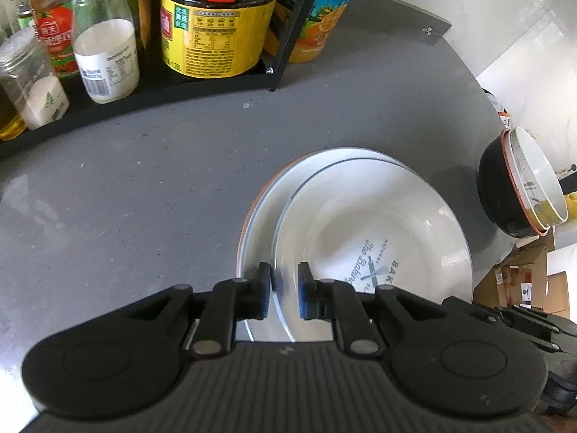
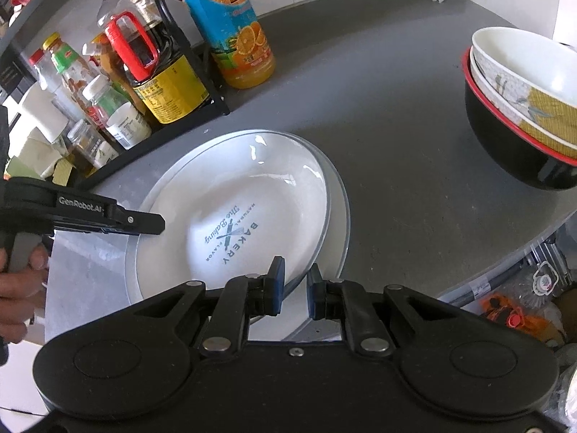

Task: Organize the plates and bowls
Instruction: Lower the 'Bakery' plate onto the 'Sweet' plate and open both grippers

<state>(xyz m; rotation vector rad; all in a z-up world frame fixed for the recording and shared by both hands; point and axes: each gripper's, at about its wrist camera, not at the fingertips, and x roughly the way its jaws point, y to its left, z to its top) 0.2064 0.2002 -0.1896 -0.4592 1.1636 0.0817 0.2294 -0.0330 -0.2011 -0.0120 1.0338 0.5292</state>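
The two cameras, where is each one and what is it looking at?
Left wrist: sits on the left gripper, whose fingers straddle the plate's rim; faces the bottle shelf.
Right wrist: sits on the right gripper, at the plate's other edge; shows a hand.
Shared: plate, stacked bowls, orange juice bottle.

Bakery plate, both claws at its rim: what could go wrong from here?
1. The bakery plate sits off-centre on the larger plate; a one-sided lift by the right claw or the left claw could tip it or drag the one beneath.
2. Glossy rim, small pads: possible slip.
3. The stacked bowls stand near the counter edge.
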